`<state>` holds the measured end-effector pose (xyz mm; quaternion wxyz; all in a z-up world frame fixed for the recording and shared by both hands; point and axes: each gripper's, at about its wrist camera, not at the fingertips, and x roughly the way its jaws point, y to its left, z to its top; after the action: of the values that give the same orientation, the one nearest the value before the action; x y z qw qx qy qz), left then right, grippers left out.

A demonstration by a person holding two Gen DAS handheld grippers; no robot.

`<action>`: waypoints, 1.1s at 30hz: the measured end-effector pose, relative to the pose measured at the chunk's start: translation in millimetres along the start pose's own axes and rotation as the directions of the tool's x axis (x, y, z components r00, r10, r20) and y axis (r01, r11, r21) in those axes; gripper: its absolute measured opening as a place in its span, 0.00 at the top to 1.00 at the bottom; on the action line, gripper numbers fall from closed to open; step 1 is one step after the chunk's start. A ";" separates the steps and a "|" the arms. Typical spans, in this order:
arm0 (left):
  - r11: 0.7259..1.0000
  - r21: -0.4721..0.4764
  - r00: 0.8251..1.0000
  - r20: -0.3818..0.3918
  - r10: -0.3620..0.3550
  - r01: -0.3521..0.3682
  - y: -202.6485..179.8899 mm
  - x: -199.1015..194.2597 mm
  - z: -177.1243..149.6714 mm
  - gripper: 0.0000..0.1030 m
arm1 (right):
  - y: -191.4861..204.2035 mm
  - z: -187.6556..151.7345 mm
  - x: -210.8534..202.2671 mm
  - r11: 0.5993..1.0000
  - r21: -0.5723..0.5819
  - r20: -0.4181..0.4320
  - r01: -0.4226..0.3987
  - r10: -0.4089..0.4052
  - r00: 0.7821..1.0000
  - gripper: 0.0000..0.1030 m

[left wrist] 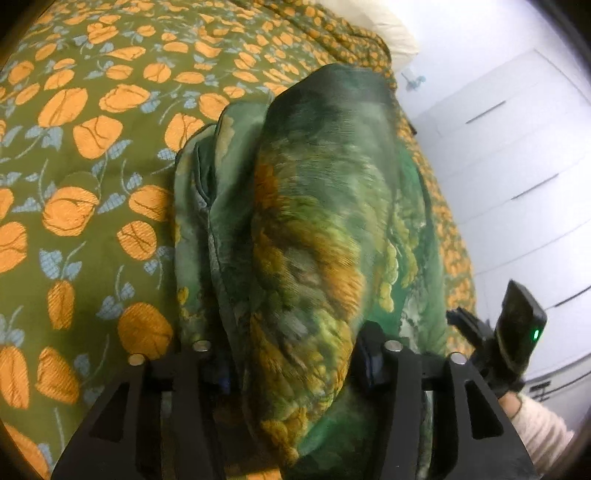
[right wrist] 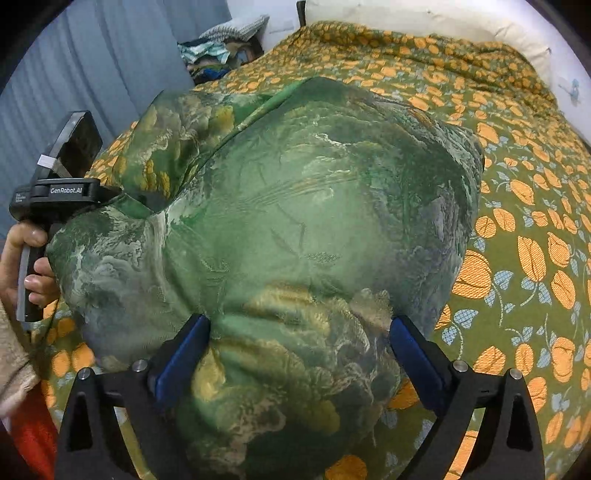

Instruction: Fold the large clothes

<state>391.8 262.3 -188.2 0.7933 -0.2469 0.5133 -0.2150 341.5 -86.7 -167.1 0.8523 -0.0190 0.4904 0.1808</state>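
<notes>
A large green garment point(left wrist: 317, 229) with yellow and white landscape print lies bunched on the bed. In the left wrist view a thick fold of it fills the gap between my left gripper's point(left wrist: 291, 354) fingers; the jaws stand wide around the fold, and the blue pads are mostly hidden. In the right wrist view the garment point(right wrist: 295, 221) spreads ahead, and a lump of it sits between my right gripper's point(right wrist: 299, 343) blue pads point(right wrist: 184, 354), which stand wide apart. The left gripper also shows at the left of that view point(right wrist: 62, 192), its tip buried in the cloth.
The bed is covered by an olive bedspread point(left wrist: 81, 155) with orange flowers, also in the right wrist view point(right wrist: 517, 258). A white pillow point(right wrist: 424, 22) lies at the head. White cabinet doors point(left wrist: 517, 166) stand right of the bed. A pile of clothes point(right wrist: 218, 55) sits beyond the far corner.
</notes>
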 end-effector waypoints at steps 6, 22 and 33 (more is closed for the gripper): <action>0.995 0.012 0.993 0.067 0.102 -0.103 -3.1 -57.7 3.1 0.36 | -6.9 23.1 -74.6 1.000 -0.003 0.115 0.002 -0.002 0.993 0.08; 0.981 0.103 0.955 0.266 0.133 -0.166 -104.9 -28.7 24.3 0.16 | -9.0 72.4 -61.6 0.992 0.116 0.241 -0.046 0.017 0.970 0.08; 0.953 0.082 0.918 0.304 0.254 -0.291 -31.9 37.5 18.3 0.33 | -21.6 61.0 50.4 0.992 0.103 0.239 -0.078 0.052 0.970 0.05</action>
<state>420.1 218.2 -188.8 0.8960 -0.1513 0.4063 -0.0958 422.0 -79.5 -181.1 0.8979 0.0665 0.3953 0.1819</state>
